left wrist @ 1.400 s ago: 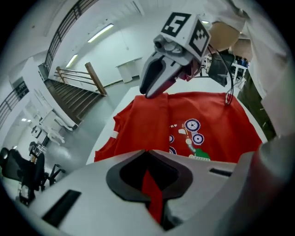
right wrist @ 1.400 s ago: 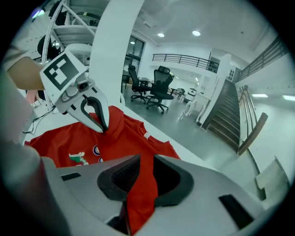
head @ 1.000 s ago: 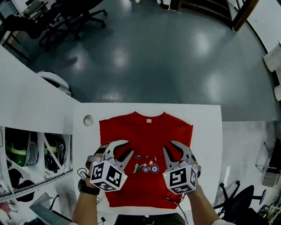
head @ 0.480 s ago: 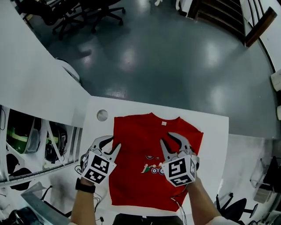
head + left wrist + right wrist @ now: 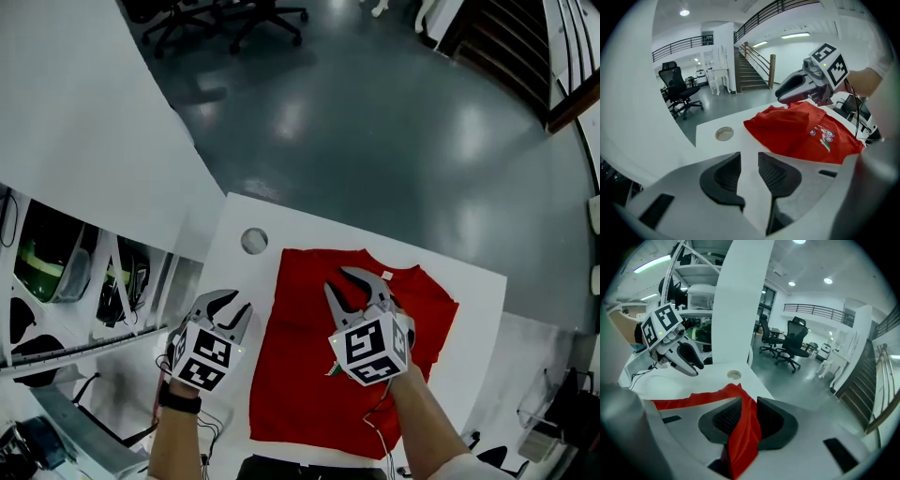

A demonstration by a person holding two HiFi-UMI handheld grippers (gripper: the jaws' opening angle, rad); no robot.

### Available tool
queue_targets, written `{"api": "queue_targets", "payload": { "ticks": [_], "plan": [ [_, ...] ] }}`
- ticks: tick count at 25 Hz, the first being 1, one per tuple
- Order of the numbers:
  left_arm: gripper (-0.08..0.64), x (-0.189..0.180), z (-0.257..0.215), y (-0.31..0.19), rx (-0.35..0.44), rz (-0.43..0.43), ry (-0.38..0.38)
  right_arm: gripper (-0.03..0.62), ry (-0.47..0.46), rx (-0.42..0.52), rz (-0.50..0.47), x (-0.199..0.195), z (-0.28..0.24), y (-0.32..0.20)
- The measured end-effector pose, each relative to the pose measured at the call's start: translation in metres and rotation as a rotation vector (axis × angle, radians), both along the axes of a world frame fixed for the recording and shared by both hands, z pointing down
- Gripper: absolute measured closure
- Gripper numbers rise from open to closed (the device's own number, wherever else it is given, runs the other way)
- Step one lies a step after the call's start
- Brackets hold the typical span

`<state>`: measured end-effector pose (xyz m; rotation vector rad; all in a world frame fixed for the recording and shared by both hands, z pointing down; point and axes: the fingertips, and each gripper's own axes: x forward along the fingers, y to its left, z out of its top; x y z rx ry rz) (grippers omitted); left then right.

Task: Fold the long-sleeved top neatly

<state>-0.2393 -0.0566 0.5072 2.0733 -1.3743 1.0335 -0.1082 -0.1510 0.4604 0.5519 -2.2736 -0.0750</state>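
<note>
I list: top [image 5: 300, 375] on table [image 5: 309, 234]; cable hole [image 5: 254, 241] at table's far left; my left gripper [image 5: 234, 305] left of top, my right gripper [image 5: 339, 281] over top's middle.

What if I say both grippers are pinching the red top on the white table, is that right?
Not quite. Only the right gripper pinches the red top on the white table; the left gripper view shows the left gripper with its jaws apart and nothing but bare table between them.
</note>
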Motion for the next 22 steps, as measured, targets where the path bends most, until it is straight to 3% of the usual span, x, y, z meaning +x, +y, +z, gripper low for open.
{"api": "queue_targets", "payload": {
  "ticks": [7, 12, 17, 22],
  "plan": [
    [0.439, -0.028, 0.012, 0.007, -0.013, -0.030, 0.026, 0.474, 0.032, -0.057, -0.077, -0.057, 0.022, -0.007],
    [0.439, -0.041, 0.016, 0.013, -0.019, -0.038, 0.035, 0.440, 0.148, -0.138, -0.171, -0.074, 0.053, 0.002],
    [0.439, -0.059, 0.020, 0.023, -0.014, -0.057, 0.045, 0.490, 0.250, -0.170, -0.212, -0.081, 0.076, 0.010],
    [0.439, -0.066, 0.025, 0.031, -0.021, -0.069, 0.048, 0.543, 0.282, -0.131, -0.239, -0.086, 0.081, 0.014]
  ]
}}
